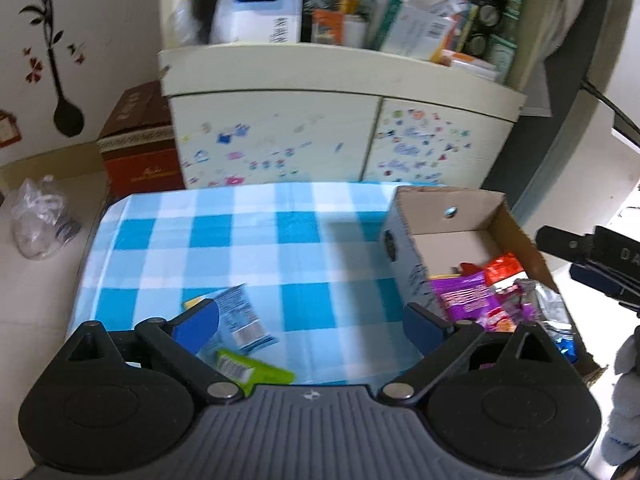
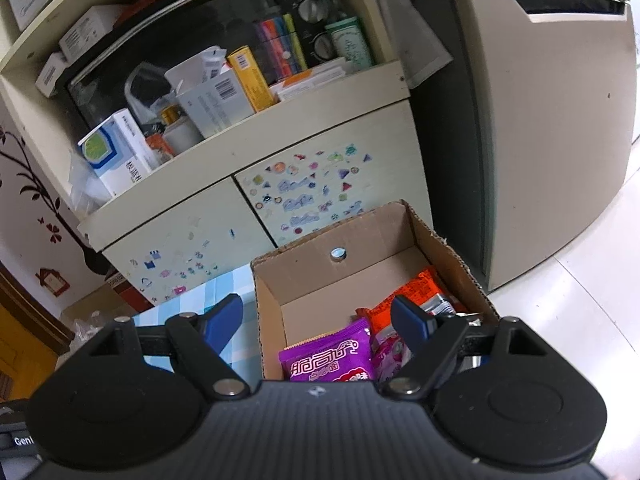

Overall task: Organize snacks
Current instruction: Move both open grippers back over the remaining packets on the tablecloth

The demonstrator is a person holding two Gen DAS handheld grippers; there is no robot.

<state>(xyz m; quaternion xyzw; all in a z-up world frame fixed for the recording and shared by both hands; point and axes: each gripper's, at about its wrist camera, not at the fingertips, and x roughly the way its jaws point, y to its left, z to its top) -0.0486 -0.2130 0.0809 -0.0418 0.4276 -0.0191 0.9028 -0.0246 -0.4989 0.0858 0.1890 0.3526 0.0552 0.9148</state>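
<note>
A cardboard box (image 1: 516, 220) (image 2: 440, 240) stands on the right of a blue checked tablecloth (image 1: 256, 248). Inside lie a purple snack packet (image 1: 468, 296) (image 2: 328, 356), an orange-red packet (image 1: 506, 268) (image 2: 416, 292) and silvery wrappers (image 1: 548, 304). On the cloth at the near left lie a light blue packet (image 1: 240, 316) and a green packet (image 1: 248, 368). My left gripper (image 1: 312, 324) hangs open above the cloth, its left finger over the blue packet, nothing between the jaws. My right gripper (image 2: 320, 320) is open over the box's near left wall, holding nothing.
A cream cabinet (image 1: 320, 136) (image 2: 280, 184) with stickered doors stands behind the table, its shelf crowded with boxes. A red-brown carton (image 1: 140, 148) and a clear plastic bag (image 1: 40, 220) sit at the left. A refrigerator (image 2: 540, 120) stands right. The other gripper (image 1: 592, 256) shows at the right edge.
</note>
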